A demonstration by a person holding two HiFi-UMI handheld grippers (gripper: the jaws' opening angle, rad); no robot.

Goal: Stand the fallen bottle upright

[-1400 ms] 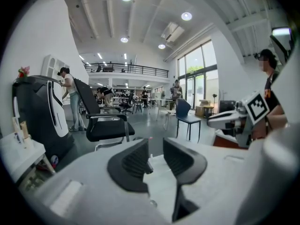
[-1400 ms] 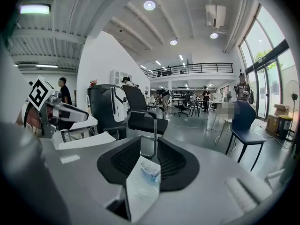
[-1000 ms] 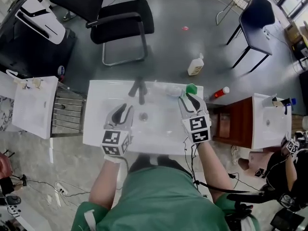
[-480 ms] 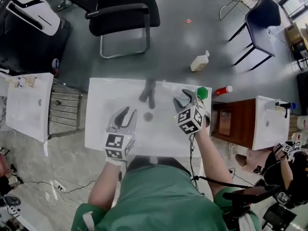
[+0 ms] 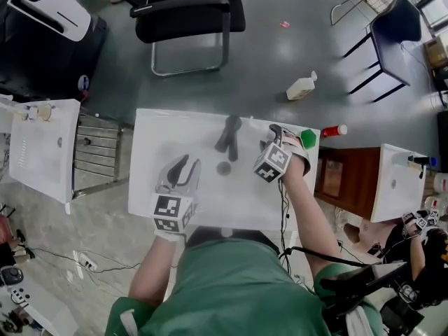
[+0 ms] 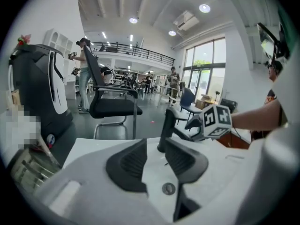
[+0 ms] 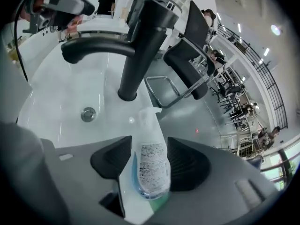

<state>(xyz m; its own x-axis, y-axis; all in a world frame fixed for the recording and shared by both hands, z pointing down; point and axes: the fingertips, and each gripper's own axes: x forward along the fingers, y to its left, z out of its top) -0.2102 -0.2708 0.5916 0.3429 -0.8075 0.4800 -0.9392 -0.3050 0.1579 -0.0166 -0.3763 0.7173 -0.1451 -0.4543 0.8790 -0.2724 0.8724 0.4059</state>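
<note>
While your right gripper (image 7: 150,143) points steeply down: its jaws have just been opening and now stand spread, with the bottle (image 7: 152,168) between them. The pads do not seem to press on it.
Left gripper (image 6: 155,146): jaws apart with nothing between them, hanging over the near left part of the sink (image 5: 157,142).
Where the bottle is: on the sink's right-hand ledge, near the tap (image 5: 229,135). It seems to lie along your jaws, green cap (image 5: 306,138) towards you and clear end towards the tap. You cannot tell whether it lies flat or is partly tipped up.
How it will handle: it looks like thin clear plastic with a bluish tint inside, so expect it to be light and easy to dent. Any liquid will shift as you tilt it. Both the bottle wall and the ledge look glossy, so it may skid or roll.
Where to take hold: across the labelled middle of the body, one pad on each side. Avoid the cap and the narrow clear end.
In the way: the tap stands close ahead of the clear end, so swing the bottle up clear of it. The bowl drops away beside the ledge towards the drain (image 5: 224,167), and a loose bottle could slide in.
Further off: a pale bottle on the floor (image 5: 301,87), a red-capped thing (image 5: 334,130), a black chair (image 5: 189,12) and a wooden cabinet (image 5: 346,180). None of these crowd you.
</note>
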